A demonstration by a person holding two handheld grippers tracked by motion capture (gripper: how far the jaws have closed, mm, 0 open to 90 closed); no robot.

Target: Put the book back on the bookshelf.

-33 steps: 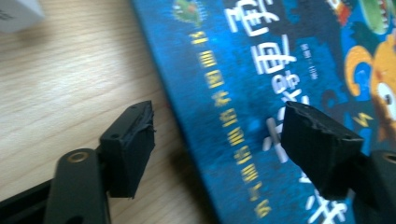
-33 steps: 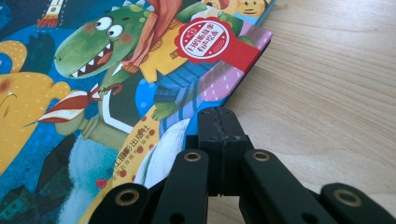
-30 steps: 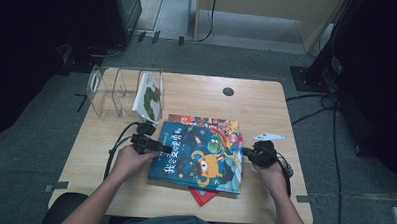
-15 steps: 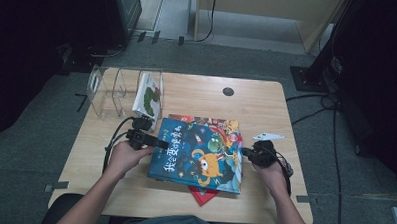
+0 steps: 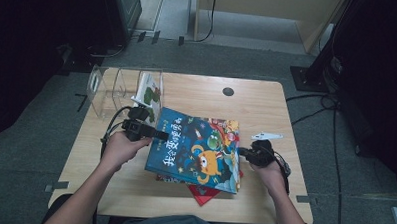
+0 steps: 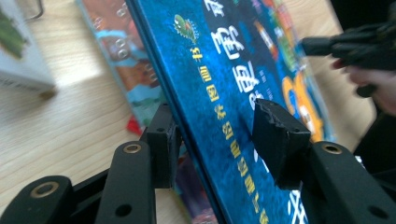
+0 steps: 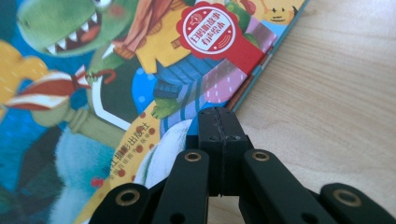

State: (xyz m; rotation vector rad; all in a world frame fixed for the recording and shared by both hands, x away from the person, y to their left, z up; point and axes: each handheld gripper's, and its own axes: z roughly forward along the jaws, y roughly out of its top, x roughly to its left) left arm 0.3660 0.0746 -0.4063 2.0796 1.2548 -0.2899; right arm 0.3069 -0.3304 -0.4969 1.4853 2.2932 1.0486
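Observation:
A blue picture book (image 5: 200, 152) lies on top of a stack at the table's middle, its left edge raised and its right edge down. My left gripper (image 5: 158, 135) is at that raised edge. In the left gripper view the book's edge (image 6: 224, 70) runs between the jaws of the left gripper (image 6: 215, 112), against the left one, with a gap still showing. These jaws have just been closing. My right gripper (image 5: 242, 152) is shut, and its tips (image 7: 219, 114) rest at the right edge of the book's cover (image 7: 70, 116).
A clear acrylic rack (image 5: 112, 86) stands at the back left, with a white book (image 5: 149, 93) upright in its right slot. A red book (image 5: 203, 193) and another colourful one (image 6: 121, 60) lie under the blue book. Bare wood (image 7: 336, 93) lies right of the stack.
My left gripper has risen and lifted the blue book's left edge, so the book now tilts down to the right. Its jaws have narrowed. The right hand has kept still.

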